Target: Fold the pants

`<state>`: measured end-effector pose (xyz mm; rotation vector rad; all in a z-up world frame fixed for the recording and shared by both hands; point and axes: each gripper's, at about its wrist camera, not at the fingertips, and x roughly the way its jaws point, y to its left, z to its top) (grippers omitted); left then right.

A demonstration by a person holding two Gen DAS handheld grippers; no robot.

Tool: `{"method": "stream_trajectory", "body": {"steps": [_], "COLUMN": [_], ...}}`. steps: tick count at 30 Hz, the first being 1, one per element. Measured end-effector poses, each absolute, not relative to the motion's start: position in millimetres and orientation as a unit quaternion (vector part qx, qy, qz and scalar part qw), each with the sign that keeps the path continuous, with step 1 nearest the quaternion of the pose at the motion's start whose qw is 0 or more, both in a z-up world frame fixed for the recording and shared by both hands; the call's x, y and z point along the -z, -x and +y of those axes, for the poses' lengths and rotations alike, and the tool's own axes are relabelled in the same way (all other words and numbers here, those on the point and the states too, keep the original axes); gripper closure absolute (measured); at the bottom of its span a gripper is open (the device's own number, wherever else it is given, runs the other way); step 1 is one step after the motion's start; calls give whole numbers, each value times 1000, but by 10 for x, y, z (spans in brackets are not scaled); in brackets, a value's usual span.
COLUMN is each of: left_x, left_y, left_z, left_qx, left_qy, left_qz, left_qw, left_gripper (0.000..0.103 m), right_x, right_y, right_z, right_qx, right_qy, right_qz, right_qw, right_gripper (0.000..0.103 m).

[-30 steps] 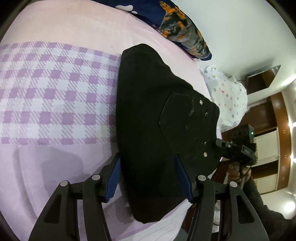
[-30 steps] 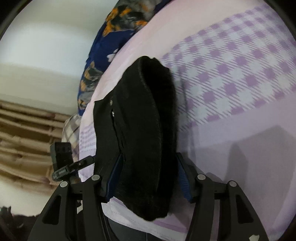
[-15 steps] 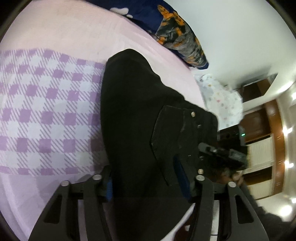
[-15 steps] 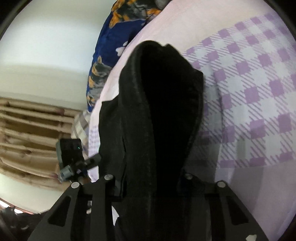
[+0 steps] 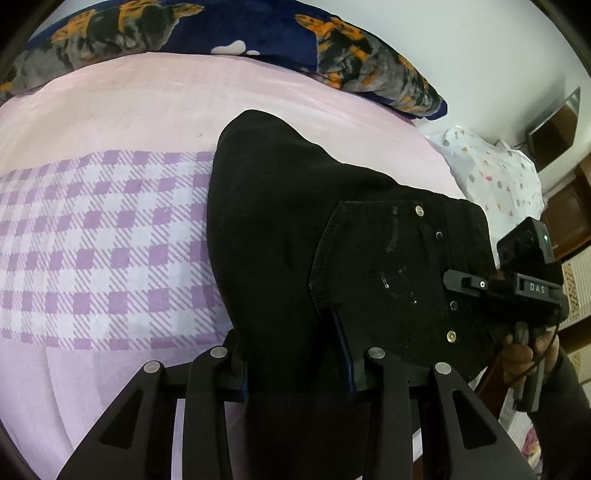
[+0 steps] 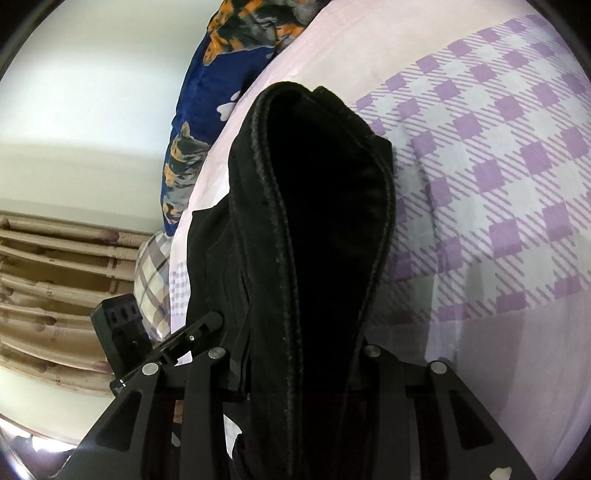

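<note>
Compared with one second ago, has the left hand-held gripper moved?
Yes. The left hand-held gripper moved forward over the black pants toward the blue pillow, and its fingers closed on the fabric.

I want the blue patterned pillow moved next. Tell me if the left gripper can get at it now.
Probably not: the left gripper is shut on the black denim pants, which lie between it and the blue patterned pillow.

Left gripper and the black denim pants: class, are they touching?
Touching. The left wrist view shows the left gripper closed on the black denim pants.
</note>
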<state>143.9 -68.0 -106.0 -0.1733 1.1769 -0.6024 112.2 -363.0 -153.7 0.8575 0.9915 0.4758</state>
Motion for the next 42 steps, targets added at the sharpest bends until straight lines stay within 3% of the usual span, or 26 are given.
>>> {"method": "stream_trajectory", "body": {"steps": [9,20,42], "left_x": [1030,836,283], "left_y": [-1405,-1218,-973], "left_z": [-765,-584,289], "left_qx": [259,281,250], "left_qy": [68,95,132], "left_qz": [536,514,469], "left_qw": [801,805,837], "left_gripper": [70,88,89], "right_x": [1410,1102,807], "right_y": [-1072,-835,-952], "right_z": [-3489,-3252,-2290], "right_qx": [-156,-135,-211], "right_qy": [-361,-357,-331], "right_qz": [461,438,445], "right_qw": [795,814,805], "right_gripper": [70,75,75]}}
